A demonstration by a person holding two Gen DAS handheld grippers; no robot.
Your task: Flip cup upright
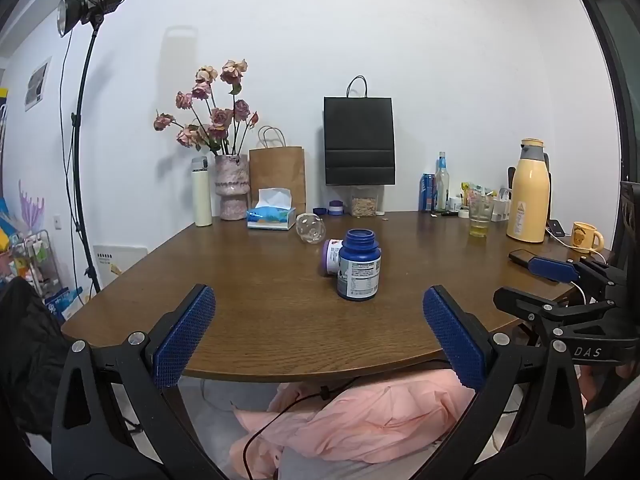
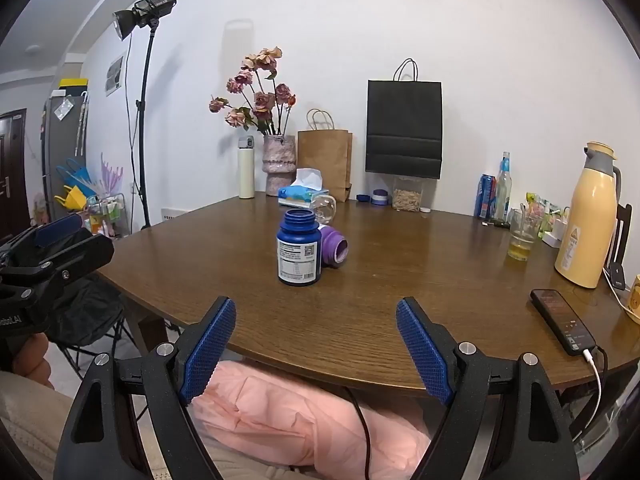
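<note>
Both wrist views look level across the table [image 1: 248, 312] from its near edge, sharing apparently everything.

You get bright, even light in both views, with no strong glare. The studio lamp [image 1: 94, 4] on its stand faces away and casts a soft shadow on the white wall [image 1: 440, 40]. The desk [image 1: 260, 280] shows a mild sheen near its far edge. Fisheye distortion bends the room's edges, corners go black, and focus stays sharp throughout.

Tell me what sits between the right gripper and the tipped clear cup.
In the right wrist view, the upright blue bottle and lying purple bottle sit before the clear cup.
</note>
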